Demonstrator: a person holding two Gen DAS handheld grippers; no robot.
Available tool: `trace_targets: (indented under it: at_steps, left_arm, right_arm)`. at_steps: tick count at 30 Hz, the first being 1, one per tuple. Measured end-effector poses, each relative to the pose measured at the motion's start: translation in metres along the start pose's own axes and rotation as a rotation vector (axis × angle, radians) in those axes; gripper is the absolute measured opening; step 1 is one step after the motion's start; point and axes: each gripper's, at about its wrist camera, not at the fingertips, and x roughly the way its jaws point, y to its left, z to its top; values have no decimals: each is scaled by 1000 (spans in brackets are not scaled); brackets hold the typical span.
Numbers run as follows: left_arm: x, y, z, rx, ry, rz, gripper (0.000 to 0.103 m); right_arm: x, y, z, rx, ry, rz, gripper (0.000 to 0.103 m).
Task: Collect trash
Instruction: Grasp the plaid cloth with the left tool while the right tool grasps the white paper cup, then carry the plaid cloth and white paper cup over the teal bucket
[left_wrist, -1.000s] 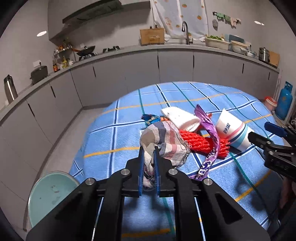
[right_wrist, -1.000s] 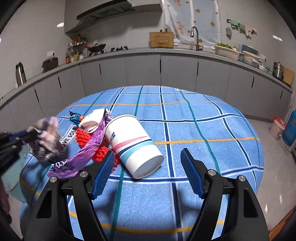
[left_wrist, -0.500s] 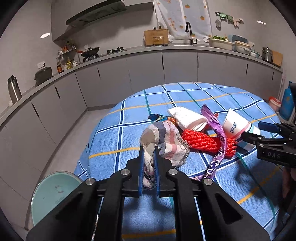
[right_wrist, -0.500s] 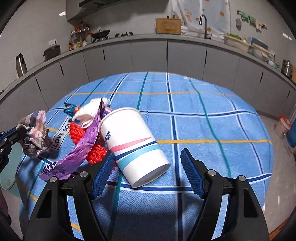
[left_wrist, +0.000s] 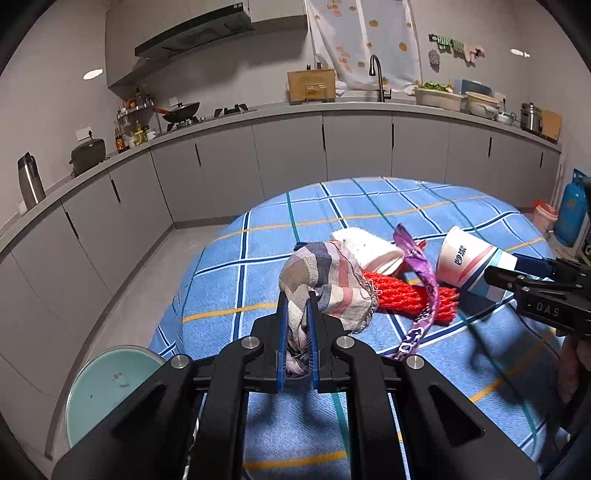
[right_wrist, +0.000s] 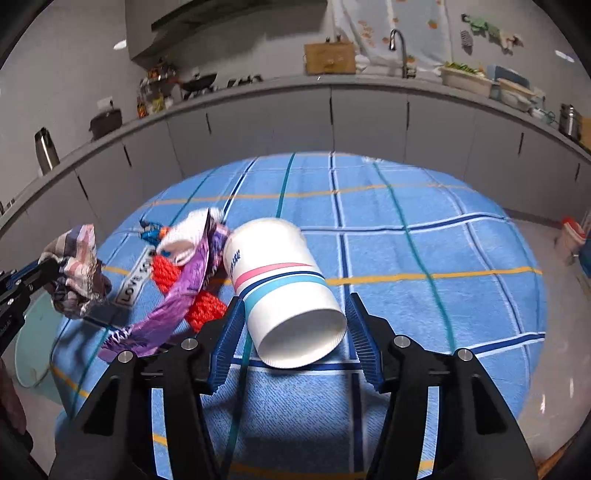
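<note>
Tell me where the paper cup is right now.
The paper cup lies on its side on the blue checked tablecloth, between the closing right gripper jaws, beside the purple wrapper.

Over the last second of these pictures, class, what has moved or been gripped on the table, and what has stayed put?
The right gripper has come forward around the paper cup, and its jaws are closing, with the cup's open end between them but not yet pressed. The left gripper stays clamped on the checked cloth. The red net, the purple wrapper and the tablecloth lie as before.
</note>
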Motion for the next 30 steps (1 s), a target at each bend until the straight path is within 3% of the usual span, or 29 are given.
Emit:
trace_targets:
  at_steps: [18, 30]
  left_arm:
    - [-40, 13, 2, -13, -57, 28, 10]
    - [-46, 35, 0, -51, -52, 73, 10]
  right_arm:
    - [-49, 20, 11, -18, -151, -6, 55]
    - [-65, 58, 16, -63, -197, 55, 55]
